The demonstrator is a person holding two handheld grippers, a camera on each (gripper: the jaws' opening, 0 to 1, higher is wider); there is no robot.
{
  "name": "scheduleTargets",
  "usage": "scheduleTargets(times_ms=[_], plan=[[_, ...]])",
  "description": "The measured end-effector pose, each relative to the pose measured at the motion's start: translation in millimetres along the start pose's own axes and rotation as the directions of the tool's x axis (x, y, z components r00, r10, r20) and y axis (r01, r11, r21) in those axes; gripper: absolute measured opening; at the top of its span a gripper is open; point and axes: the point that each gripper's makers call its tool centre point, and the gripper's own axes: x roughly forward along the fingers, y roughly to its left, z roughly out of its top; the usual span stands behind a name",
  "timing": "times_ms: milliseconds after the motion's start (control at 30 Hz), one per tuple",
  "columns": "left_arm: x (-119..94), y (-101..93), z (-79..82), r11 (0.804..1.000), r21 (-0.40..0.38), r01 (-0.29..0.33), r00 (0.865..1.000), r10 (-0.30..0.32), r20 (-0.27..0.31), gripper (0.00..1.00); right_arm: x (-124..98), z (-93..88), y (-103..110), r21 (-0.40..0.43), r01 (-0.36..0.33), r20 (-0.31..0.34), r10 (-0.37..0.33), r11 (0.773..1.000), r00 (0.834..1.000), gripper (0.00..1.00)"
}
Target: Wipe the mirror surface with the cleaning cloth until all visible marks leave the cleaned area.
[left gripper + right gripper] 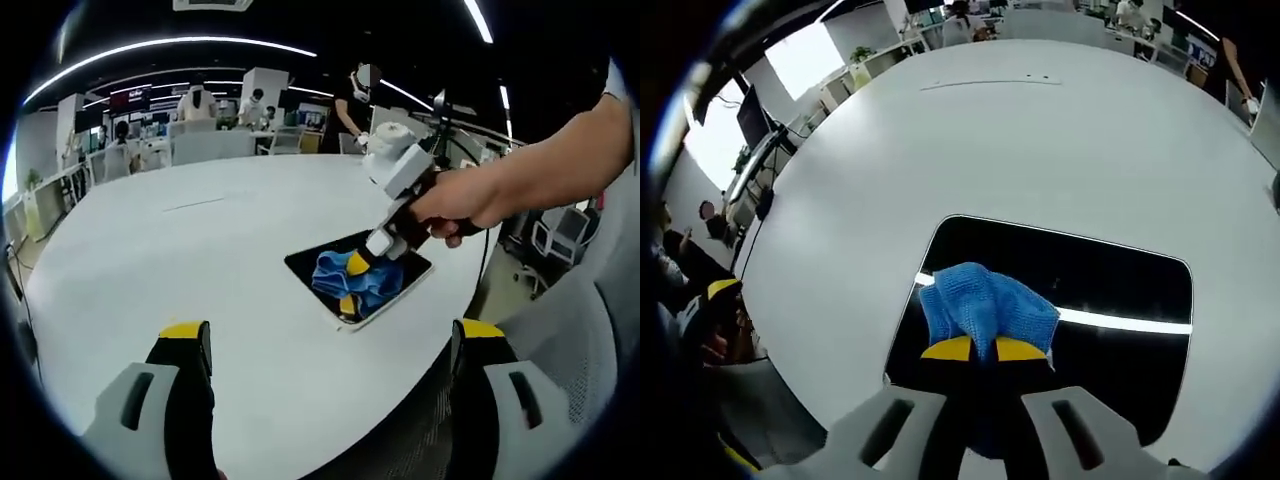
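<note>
A dark rectangular mirror (1110, 280) lies flat on the white table, reflecting a ceiling light strip. My right gripper (983, 349) is shut on a crumpled blue cleaning cloth (985, 308) and presses it onto the mirror's near left part. In the left gripper view the mirror (310, 262) sits near the table's right edge with the blue cloth (355, 284) on it, and the right gripper (356, 264), held by a hand, comes down on it from the right. My left gripper (330, 345) hovers open over the table's near edge, apart from the mirror, holding nothing.
The big white oval table (190, 250) stretches away to the left and back. Desks, chairs and several people stand in the office behind it. A mesh chair back (400, 440) shows below the table's near edge.
</note>
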Motion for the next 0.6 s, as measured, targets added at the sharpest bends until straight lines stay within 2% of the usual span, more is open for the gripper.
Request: scheduleTargets(times_ms=[67, 133, 200, 267, 300, 333, 367, 433, 533, 600], plan=[[0.2, 0.1, -2.9, 1.000, 0.025, -0.002, 1.000, 0.002, -0.007, 0.99, -1.6, -4.0, 1.9, -0.014, -0.002, 0.005, 0.002, 1.000, 1.000, 0.01], [0.4, 2.7, -7.6, 1.000, -0.009, -0.005, 0.999, 0.004, -0.036, 0.99, -3.5, -7.0, 2.8, -0.018, -0.005, 0.006, 0.005, 1.000, 1.000, 0.01], [0.5, 3.1, -6.8, 1.000, -0.018, -0.003, 0.999, 0.003, -0.037, 0.99, -4.6, -9.2, 3.3, -0.014, -0.011, 0.001, 0.011, 1.000, 1.000, 0.01], [0.7, -0.5, -9.3, 1.000, -0.024, 0.010, 0.998, -0.011, -0.056, 0.99, -6.6, -14.2, 5.8, -0.006, -0.023, -0.003, 0.023, 1.000, 1.000, 0.01], [0.1, -6.9, -12.1, 0.999, -0.012, 0.034, 0.996, -0.035, -0.086, 0.99, -7.4, -16.6, 7.1, -0.003, -0.028, -0.004, 0.028, 1.000, 1.000, 0.01], [-1.1, -11.4, -10.6, 0.999, 0.012, 0.046, 0.995, -0.045, -0.088, 0.97, -8.5, -18.9, 7.9, 0.004, -0.033, -0.002, 0.033, 0.999, 0.999, 0.01], [-2.3, -15.6, -2.1, 0.997, 0.064, 0.046, 0.997, -0.042, -0.059, 0.95, -9.4, -21.3, 8.7, 0.015, -0.038, 0.001, 0.038, 0.999, 0.999, 0.01], [-3.7, -20.8, 7.0, 0.993, 0.105, 0.047, 0.999, -0.045, -0.015, 0.96, -10.5, -23.6, 9.7, 0.022, -0.043, 0.001, 0.043, 0.999, 0.999, 0.01], [-4.1, -16.4, 3.4, 0.997, 0.071, 0.038, 0.998, -0.035, -0.042, 0.99, -11.3, -25.3, 11.2, 0.017, -0.043, -0.002, 0.043, 0.999, 0.999, 0.01], [-4.1, -13.4, 5.6, 0.998, 0.059, 0.039, 0.999, -0.037, -0.035, 0.99, -11.6, -26.3, 11.6, 0.019, -0.045, -0.003, 0.046, 0.999, 0.999, 0.01]])
